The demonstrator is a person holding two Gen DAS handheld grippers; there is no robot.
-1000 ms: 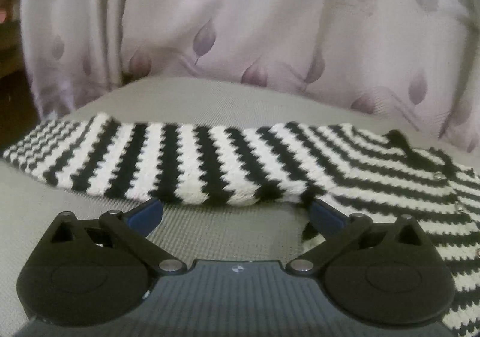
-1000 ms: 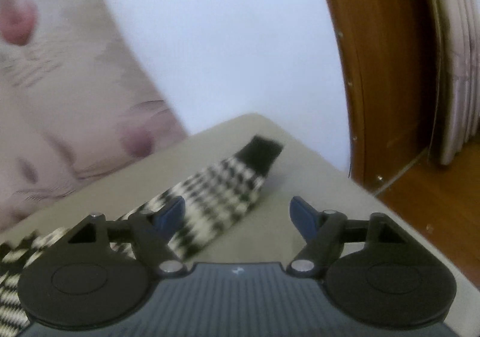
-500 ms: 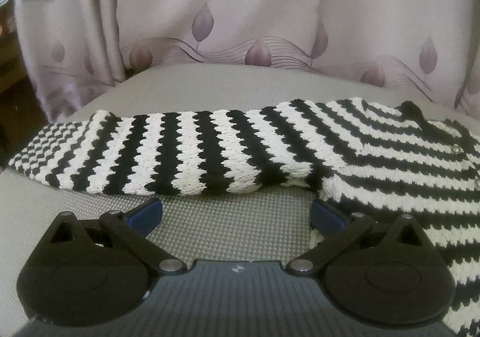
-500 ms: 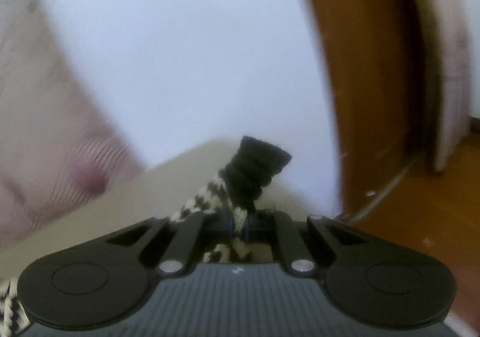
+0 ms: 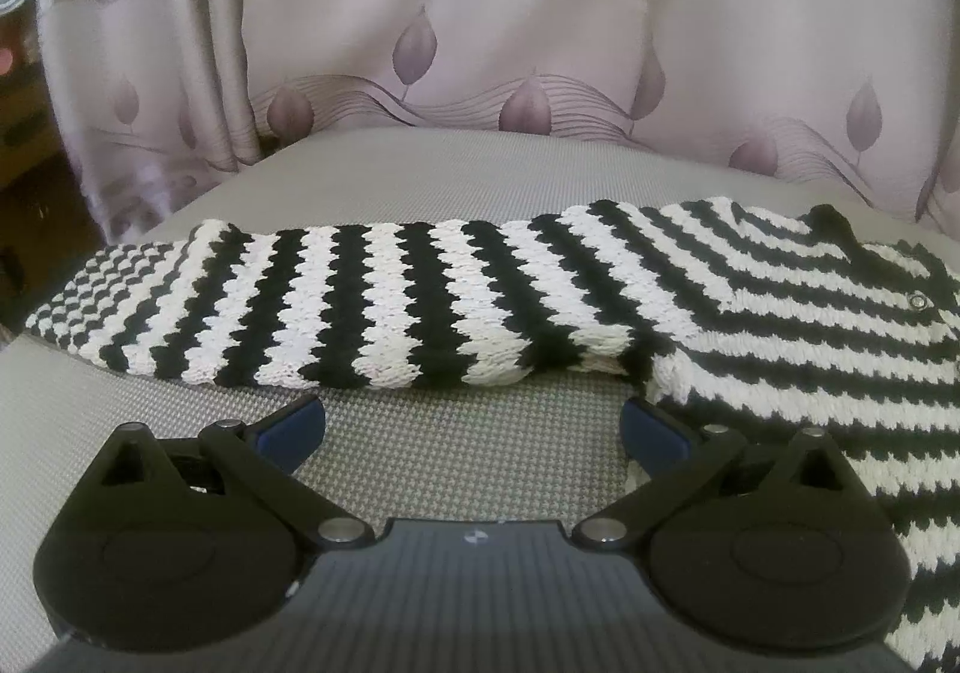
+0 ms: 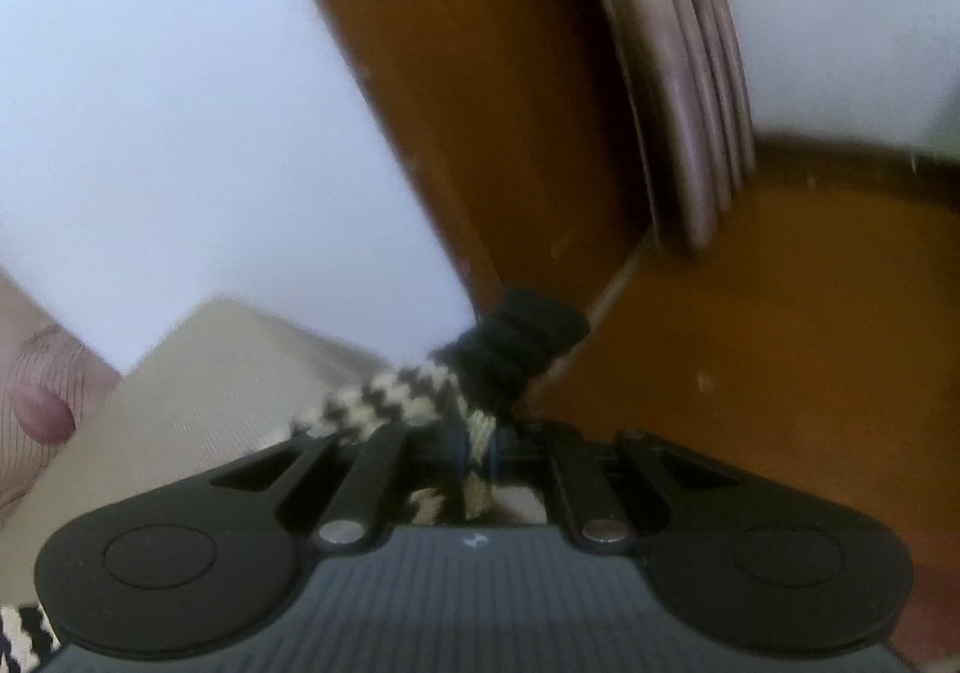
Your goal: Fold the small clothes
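Sleeve (image 6: 456, 403) pinched in right tongs (image 6: 477, 448), blurred

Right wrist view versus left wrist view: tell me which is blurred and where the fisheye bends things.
Right wrist view: smeared by motion, the black cuff and wooden door frame soft-edged. Left wrist view: sharp, stripes on the sweater crisp, but the grey surface bows upward.

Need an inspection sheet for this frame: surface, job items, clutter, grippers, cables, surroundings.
Surface: grey woven cushion, bare around the garment.
Job's things: black-and-white striped knit sweater lying flat, left sleeve stretched out sideways; dark cuff of the other sleeve bunched and lifted.
Clutter: nothing seen.
Grippers: left gripper open, empty, just short of the sleeve; right gripper shut on the sleeve behind the cuff.
Cables: nothing seen.
Surroundings: leaf-print curtain, white wall, wooden door frame.
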